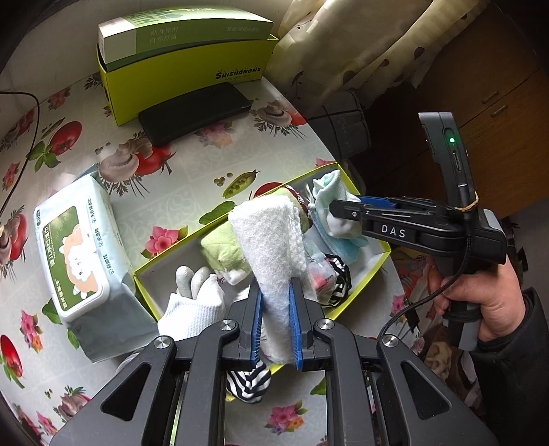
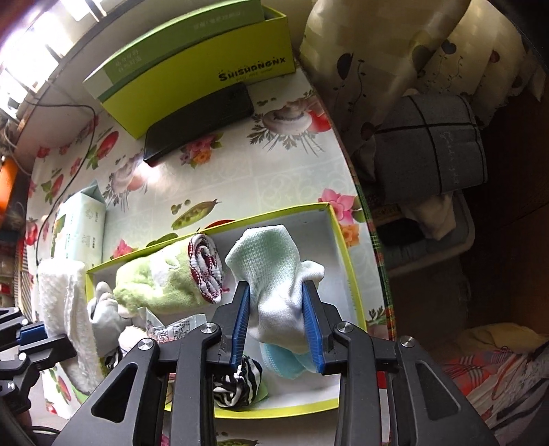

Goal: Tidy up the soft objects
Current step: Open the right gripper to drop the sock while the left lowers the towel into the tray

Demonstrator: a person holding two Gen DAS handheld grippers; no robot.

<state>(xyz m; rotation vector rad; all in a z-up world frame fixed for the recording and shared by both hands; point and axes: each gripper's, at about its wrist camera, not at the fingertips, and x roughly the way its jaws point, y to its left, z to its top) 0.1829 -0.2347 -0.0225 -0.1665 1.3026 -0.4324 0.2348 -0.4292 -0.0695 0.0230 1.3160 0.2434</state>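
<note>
- My left gripper (image 1: pixel 276 329): blue-padded jaws closed on a white fluffy cloth (image 1: pixel 271 247), w/ cloth standing up out of them over the tray; same cloth seen at left edge of right cam (image 2: pixel 61 305).
- My right gripper (image 2: pixel 279 320): jaws part closed, pinching a white/mint sock (image 2: pixel 274 274) w/ a light-blue piece hanging below; in left cam it reaches in from the right (image 1: pixel 343 209), sock (image 1: pixel 334 206) above the tray's right end.
- Right hand (image 1: pixel 487 302) wrapped round the handle, right of tray.
- Striped b/w fabric (image 2: pixel 240 380): in tray just under right jaws; another striped bit (image 1: pixel 248 380) below left jaws at tray's near edge.
- White glove (image 1: pixel 195 295): draped over tray's near-left corner, grey fingers inside.
- Yellow-green tray (image 2: pixel 343 247): shallow, white inside, open, on floral surface (image 1: pixel 192 171).
- Clear wrapped packet (image 1: pixel 320 274): inside tray, mid, beside the stripes.
- Green plush item (image 2: pixel 154 284): in tray, left half, lying on its side.
- Red/white patterned roll (image 2: pixel 206 267): touching the plush's right end.
- Wet-wipes pack (image 1: pixel 82 254): on surface, just left of tray.
- Black flat case (image 1: pixel 195 113): on surface beyond tray, against the far box.
- Yellow-green box (image 1: pixel 185 68): far end of surface, "SUISHANGNX" on side, w/ green/white carton (image 1: pixel 182 31) sitting in it.
- Patterned curtain (image 1: pixel 360 44): far right, behind surface.
</note>
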